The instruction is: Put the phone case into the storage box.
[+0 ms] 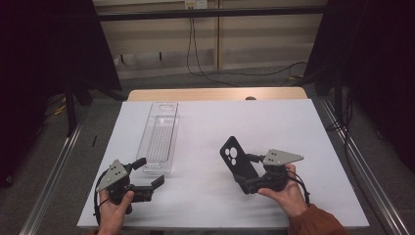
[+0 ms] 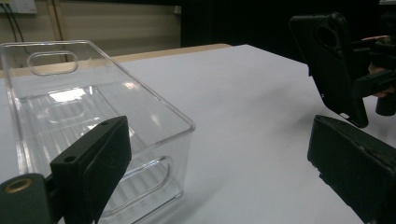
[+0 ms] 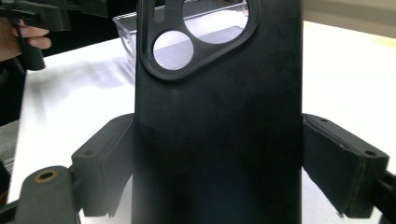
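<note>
Left gripper: held in person's left hand at near-left of the white-topped desk. Fingers spread wide, nothing between them. One finger sits just beside near end of the tray, other lies over bare desk.

Tray: clear plastic oblong tray w/ ribbed floor & slot handles in its end walls. Stands on desk left of centre, long axis running away from the person. Looks empty inside.

Phone case: black soft phone case w/ rounded camera cut-out, right of centre, well apart from tray. Clamped upright-ish, tilted, cut-out end up & leaning toward the tray side. High view: seems lifted off desk, can't tell for sure. Ribbed tray floor visible thru the cut-out holes in right gripper view.

Right gripper: in person's right hand, rust-colour sleeve at near edge. Fingers fairly wide apart but pressing on both long edges of the case's lower part; case firmly held.
</note>
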{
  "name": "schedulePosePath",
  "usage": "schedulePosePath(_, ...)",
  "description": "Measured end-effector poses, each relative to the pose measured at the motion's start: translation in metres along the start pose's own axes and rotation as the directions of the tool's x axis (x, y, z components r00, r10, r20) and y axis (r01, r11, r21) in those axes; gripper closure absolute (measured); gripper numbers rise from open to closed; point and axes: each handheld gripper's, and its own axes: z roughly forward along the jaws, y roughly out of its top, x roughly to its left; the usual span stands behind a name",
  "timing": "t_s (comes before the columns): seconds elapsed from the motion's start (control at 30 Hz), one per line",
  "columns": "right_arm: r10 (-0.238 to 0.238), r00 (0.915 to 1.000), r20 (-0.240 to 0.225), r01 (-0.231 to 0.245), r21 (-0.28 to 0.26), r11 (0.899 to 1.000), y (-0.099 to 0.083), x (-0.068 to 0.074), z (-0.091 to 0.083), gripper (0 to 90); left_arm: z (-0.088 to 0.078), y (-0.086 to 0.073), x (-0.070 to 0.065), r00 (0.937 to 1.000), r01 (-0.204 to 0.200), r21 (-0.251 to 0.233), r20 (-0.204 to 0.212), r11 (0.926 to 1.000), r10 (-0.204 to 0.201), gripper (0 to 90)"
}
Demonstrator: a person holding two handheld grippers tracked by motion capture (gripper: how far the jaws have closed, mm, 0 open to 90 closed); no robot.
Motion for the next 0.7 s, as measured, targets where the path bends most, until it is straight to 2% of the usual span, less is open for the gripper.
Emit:
schedulePosePath(0.1, -0.001, 0.9999, -0.011, 0.001, 0.000, 1.000, 0.001, 0.002, 0.002, 14.0, 0.004, 0.003, -0.001, 0.9991, -0.014, 0.018, 0.041, 0.9997, 0.013, 6.4)
schedulePosePath(0.17, -0.005, 0.9998, -0.018, 0.005, 0.001, 1.000, 0.001, 0.004, 0.002, 14.0, 0.007, 0.004, -0.001, 0.9965, 0.000, 0.021, 0.084, 0.9998, -0.002, 6.3)
schedulePosePath(0.23, -0.008, 0.9997, -0.024, 0.008, 0.001, 1.000, 0.002, 0.006, 0.003, 14.0, 0.010, 0.006, -0.004, 0.9954, -0.035, 0.041, 0.091, 0.9985, 0.031, 6.5)
schedulePosePath(0.27, -0.011, 0.9996, -0.027, 0.011, 0.004, 1.000, 0.002, 0.006, 0.004, 13.9, 0.012, 0.008, -0.004, 0.9932, -0.042, 0.048, 0.111, 0.9980, 0.036, 7.5)
schedulePosePath(0.33, -0.011, 0.9993, -0.035, 0.011, 0.003, 1.000, 0.002, 0.008, 0.005, 13.9, 0.015, 0.010, -0.007, 0.9932, -0.057, 0.045, 0.105, 0.9973, 0.052, 7.7)
schedulePosePath(0.37, -0.012, 0.9992, -0.038, 0.012, 0.004, 1.000, 0.003, 0.009, 0.006, 13.9, 0.017, 0.011, -0.007, 0.9910, -0.071, 0.053, 0.117, 0.9961, 0.064, 7.7)
schedulePosePath(0.4, -0.016, 0.9991, -0.039, 0.016, 0.003, 1.000, 0.003, 0.010, 0.006, 13.9, 0.019, 0.012, -0.008, 0.9895, -0.068, 0.053, 0.131, 0.9963, 0.060, 7.7)
schedulePosePath(0.43, -0.015, 0.9990, -0.043, 0.015, 0.002, 1.000, 0.004, 0.010, 0.007, 13.9, 0.021, 0.013, -0.008, 0.9892, -0.073, 0.055, 0.131, 0.9958, 0.065, 7.7)
schedulePosePath(0.5, -0.020, 0.9986, -0.050, 0.020, 0.002, 1.000, 0.005, 0.012, 0.008, 13.9, 0.025, 0.015, -0.009, 0.9865, -0.059, 0.059, 0.157, 0.9965, 0.049, 7.0)
schedulePosePath(0.67, -0.027, 0.9974, -0.067, 0.027, 0.007, 1.000, 0.005, 0.016, 0.011, 13.9, 0.036, 0.019, -0.016, 0.9776, -0.068, 0.076, 0.204, 0.9948, 0.051, 5.5)
schedulePosePath(0.7, -0.028, 0.9971, -0.070, 0.029, 0.007, 1.000, 0.006, 0.017, 0.011, 13.9, 0.039, 0.020, -0.017, 0.9736, -0.074, 0.082, 0.222, 0.9939, 0.054, 5.4)
